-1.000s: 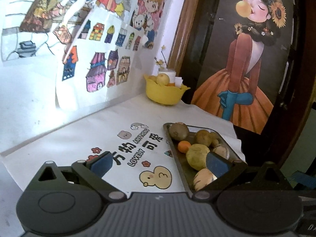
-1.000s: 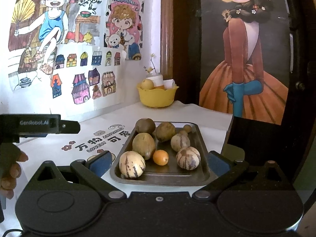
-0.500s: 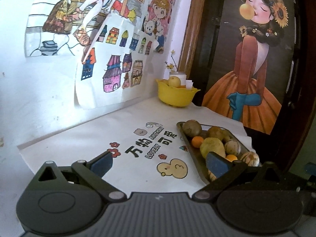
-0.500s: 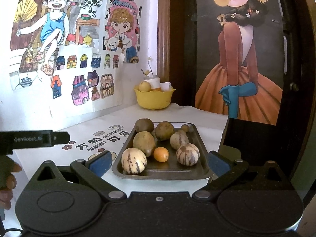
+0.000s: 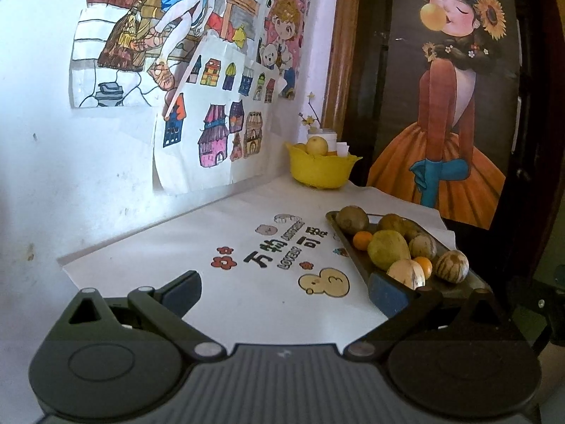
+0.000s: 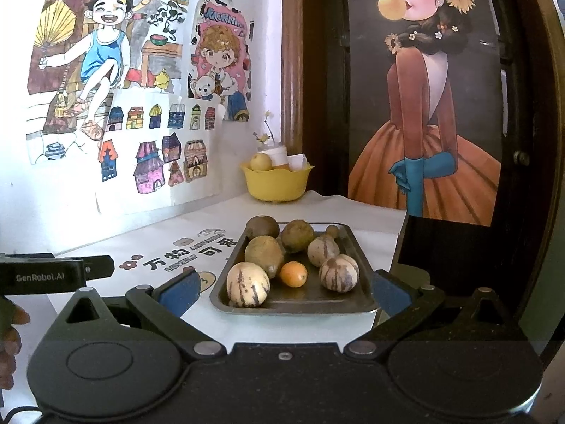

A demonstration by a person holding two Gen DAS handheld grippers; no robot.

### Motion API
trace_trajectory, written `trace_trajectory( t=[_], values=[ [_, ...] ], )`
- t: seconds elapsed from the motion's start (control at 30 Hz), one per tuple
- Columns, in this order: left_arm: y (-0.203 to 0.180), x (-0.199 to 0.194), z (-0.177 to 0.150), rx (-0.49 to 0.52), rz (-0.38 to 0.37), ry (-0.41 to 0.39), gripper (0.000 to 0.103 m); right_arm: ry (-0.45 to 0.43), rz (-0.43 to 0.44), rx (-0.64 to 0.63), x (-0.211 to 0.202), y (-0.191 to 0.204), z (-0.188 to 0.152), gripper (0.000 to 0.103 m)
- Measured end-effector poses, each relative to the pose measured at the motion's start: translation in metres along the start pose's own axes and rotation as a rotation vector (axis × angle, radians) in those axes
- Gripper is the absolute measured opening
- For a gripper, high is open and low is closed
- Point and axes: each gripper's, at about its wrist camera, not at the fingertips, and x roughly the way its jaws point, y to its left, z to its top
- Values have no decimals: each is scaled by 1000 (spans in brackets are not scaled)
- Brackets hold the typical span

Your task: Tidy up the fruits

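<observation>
Now both your tongs are apart and empty: right tongs (image 6: 285, 288), left tongs (image 5: 285, 288). Just ahead of the right tongs, the tray (image 6: 360, 247) holds the fruits. Take the striped fruit (image 6: 248, 284) closest to them, closing gently around its middle.

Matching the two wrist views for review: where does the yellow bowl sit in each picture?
Left wrist: yellow bowl upper middle, at the table's back corner, beyond the tray.
Right wrist: yellow bowl centre, directly behind the tray.
Shared landmark: the orange-dress poster to its right.
</observation>
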Motion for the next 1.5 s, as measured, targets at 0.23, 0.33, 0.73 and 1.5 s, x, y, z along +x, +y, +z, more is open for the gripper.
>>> trace_trajectory(
  t=[0.23, 0.33, 0.73, 1.5],
  values=[
    [6, -11, -10, -11, -2, 6, 103, 8, 14, 12, -9, 5, -13, 102],
    [9, -16, -16, -15, 3, 1, 103, 7, 16, 20, -12, 5, -17, 102],
    [21, -31, -28, -49, -8, -26, 103, -48, 18, 30, -26, 5, -28, 102],
    [34, -28, -45, -41, -32, -50, 103, -42, 24, 26, -15, 15, -50, 102]
  ],
)
